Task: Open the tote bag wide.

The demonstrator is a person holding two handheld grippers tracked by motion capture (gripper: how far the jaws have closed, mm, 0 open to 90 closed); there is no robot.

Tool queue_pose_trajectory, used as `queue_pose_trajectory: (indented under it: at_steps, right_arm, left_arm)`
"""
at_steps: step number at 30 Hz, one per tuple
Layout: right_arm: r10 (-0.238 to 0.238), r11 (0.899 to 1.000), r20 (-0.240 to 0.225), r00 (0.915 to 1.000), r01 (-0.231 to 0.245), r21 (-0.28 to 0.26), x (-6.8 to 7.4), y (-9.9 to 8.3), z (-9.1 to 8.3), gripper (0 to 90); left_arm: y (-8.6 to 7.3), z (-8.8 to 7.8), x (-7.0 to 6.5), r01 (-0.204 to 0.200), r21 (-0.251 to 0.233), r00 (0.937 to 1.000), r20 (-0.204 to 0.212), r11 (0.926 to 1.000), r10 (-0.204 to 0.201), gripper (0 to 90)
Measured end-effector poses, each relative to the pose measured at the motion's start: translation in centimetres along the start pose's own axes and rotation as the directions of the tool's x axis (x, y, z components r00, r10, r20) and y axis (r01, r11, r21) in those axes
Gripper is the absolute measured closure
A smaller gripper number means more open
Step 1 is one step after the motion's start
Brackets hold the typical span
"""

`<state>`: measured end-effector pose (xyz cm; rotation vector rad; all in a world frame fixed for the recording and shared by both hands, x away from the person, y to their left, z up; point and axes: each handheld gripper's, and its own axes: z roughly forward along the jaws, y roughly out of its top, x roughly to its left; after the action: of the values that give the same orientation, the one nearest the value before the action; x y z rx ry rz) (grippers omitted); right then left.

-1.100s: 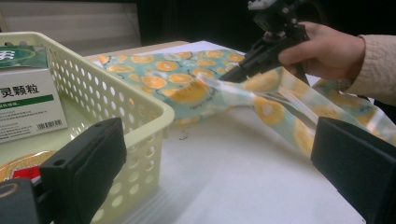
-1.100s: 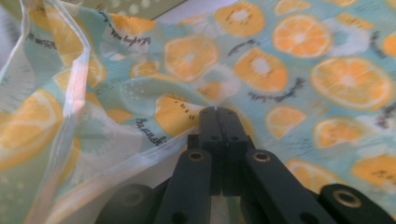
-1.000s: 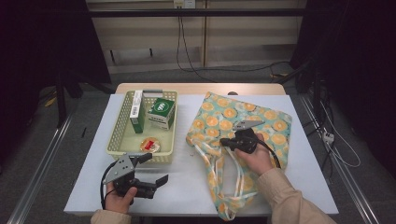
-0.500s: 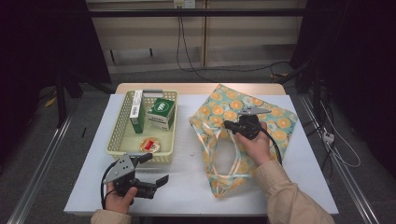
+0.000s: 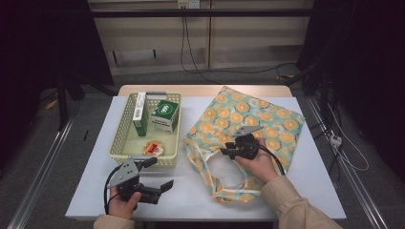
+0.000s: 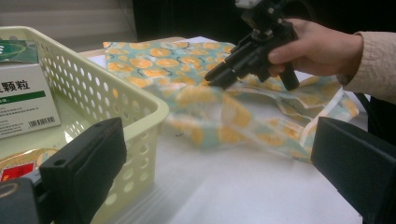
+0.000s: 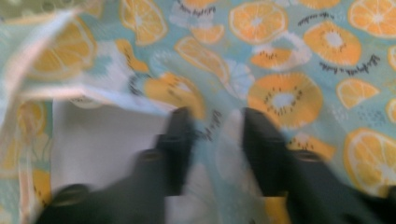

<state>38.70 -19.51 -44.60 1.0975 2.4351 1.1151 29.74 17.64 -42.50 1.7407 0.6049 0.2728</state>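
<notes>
A cloth bag (image 5: 253, 112) printed with orange slices lies on the right half of the white table (image 5: 86, 191). My right gripper (image 5: 224, 150) is over the bag's near left part, shut on a fold of the fabric by the handle loop. In the right gripper view, cloth (image 7: 289, 93) is bunched between its jaws (image 7: 217, 126). My left gripper (image 5: 164, 171) rests near the table's front left edge, open and holding nothing. In the left gripper view, its jaws (image 6: 219, 172) stand wide apart, facing the bag (image 6: 159, 65) and the right gripper (image 6: 212, 78).
A pale yellow perforated basket (image 5: 119, 143) stands at the left, just beyond my left gripper. It holds a green and white box (image 5: 165, 114), a long narrow box (image 5: 140, 112) and a round red and yellow packet (image 5: 154, 148). Bare tabletop (image 7: 102, 140) shows through the handle loop.
My right gripper went away from the person with the bag, then came back nearer and slightly left, dragging the fabric. The bag's shape shifted. The left gripper stayed still.
</notes>
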Motion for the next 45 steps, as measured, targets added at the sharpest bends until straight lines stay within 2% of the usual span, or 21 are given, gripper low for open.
queue_pose_trajectory:
  at_steps: [1,3,4,6,8,9,11,13,16,19,24,25,28,30,33,35,38,39,41,43,45]
  right_arm:
    - [-0.006,1.0,-0.013,0.9999,0.006,0.02,0.1,-0.3,-0.2,49.8]
    - [-0.038,0.999,0.008,0.9992,0.038,0.029,0.4,-1.0,-0.6,43.9]
    - [-0.057,0.998,0.009,0.9983,0.056,0.04,0.4,-1.3,-0.8,44.3]
    - [-0.06,0.996,-0.002,0.9982,0.06,0.068,0.6,-2.1,-1.2,41.7]
    - [-0.068,0.995,-0.018,0.9975,0.069,0.071,0.7,-2.8,-1.5,42.5]
    - [-0.08,0.995,-0.006,0.9968,0.081,0.064,0.8,-3.1,-1.7,44.7]
    - [-0.065,0.997,0.006,0.9978,0.065,0.052,0.8,-3.3,-1.9,55.4]
    - [-0.062,0.997,0.005,0.998,0.062,0.038,0.5,-3.3,-2.0,77.7]
    - [-0.016,1.0,-0.01,0.9998,0.016,0.01,-0.1,-3.2,-1.5,88.7]
    - [0.02,1.0,-0.015,0.9997,-0.02,-0.009,-0.6,-2.9,-0.9,90.0]
    - [0.047,0.999,0.004,0.9989,-0.047,-0.016,-1.3,-1.7,0.4,90.0]
    - [0.058,0.998,0.025,0.998,-0.058,-0.023,-1.7,-1.0,1.0,90.0]
    - [0.069,0.997,0.046,0.9965,-0.068,-0.026,-2.3,-0.4,1.5,90.0]
    - [0.104,0.994,0.025,0.9942,-0.104,-0.025,-2.5,-0.2,1.8,90.0]
    - [0.083,0.996,0.002,0.9966,-0.083,-0.016,-2.1,-0.3,2.0,90.0]
    - [0.066,0.998,0.007,0.9978,-0.066,-0.012,-1.8,-0.3,1.8,86.3]
    - [0.053,0.999,0.038,0.9979,-0.052,-0.011,-1.2,-0.2,1.5,61.4]
    - [0.059,0.998,0.04,0.9974,-0.058,-0.028,-0.9,-0.1,1.1,56.8]
    - [0.06,0.997,0.009,0.9981,-0.06,-0.058,-0.2,0.1,0.3,49.5]
    - [0.046,0.997,0.002,0.9989,-0.046,-0.061,0.6,0.3,-0.6,36.9]
    - [0.024,0.998,-0.015,0.9996,-0.025,-0.06,1.4,0.5,-1.6,33.5]
  left_arm:
    - [0.0,0.0,0.0,-0.001,-0.002,1.0,-0.001,1.0,0.001,3.2]
    - [0.0,-0.1,0.0,-0.002,0.0,1.0,0.0,1.0,0.002,3.2]
    - [0.0,-0.1,0.0,-0.004,-0.001,1.0,-0.001,1.0,0.004,3.2]
    - [0.1,0.0,0.0,-0.004,0.0,1.0,-0.001,1.0,0.004,3.2]
    - [0.1,0.0,0.0,-0.01,-0.003,1.0,0.0,0.9999,0.01,3.2]
    - [0.1,0.0,-0.1,-0.007,-0.002,1.0,0.001,1.0,0.007,3.2]
    - [0.1,0.0,0.0,-0.006,-0.001,1.0,0.0,1.0,0.006,3.2]
    - [0.1,0.1,-0.1,-0.004,-0.001,1.0,-0.002,1.0,0.004,3.2]
    - [0.1,0.1,-0.1,-0.005,-0.003,1.0,0.002,1.0,0.005,3.2]
    - [0.1,0.1,0.0,0.001,-0.001,1.0,0.005,1.0,-0.001,3.2]
    - [0.1,0.3,0.0,0.006,-0.003,1.0,0.006,1.0,-0.006,3.2]
    - [0.1,0.3,0.0,0.006,-0.002,1.0,0.006,1.0,-0.006,3.2]
    - [0.1,0.2,0.1,0.009,-0.002,0.9999,0.01,1.0,-0.009,3.2]
    - [0.1,0.2,0.1,0.012,-0.005,0.9999,0.007,0.9999,-0.011,3.2]
    - [0.0,0.2,0.2,0.016,-0.003,0.9998,0.015,0.9999,-0.016,3.2]
    - [-0.1,0.3,0.3,0.024,-0.003,0.9997,0.009,0.9997,-0.024,3.2]
    - [-0.1,0.2,0.3,0.021,-0.001,0.9997,0.011,0.9998,-0.021,3.2]
    - [-0.1,0.2,0.3,0.021,-0.003,0.9997,0.013,0.9998,-0.021,3.2]
    - [-0.2,0.0,0.3,0.018,0.0,0.9998,0.009,0.9998,-0.018,3.2]
    - [-0.2,-0.1,0.4,0.025,-0.004,0.9997,0.003,0.9997,-0.025,3.2]
    - [-0.2,-0.1,0.4,0.024,-0.007,0.9997,-0.004,0.9997,-0.024,3.2]
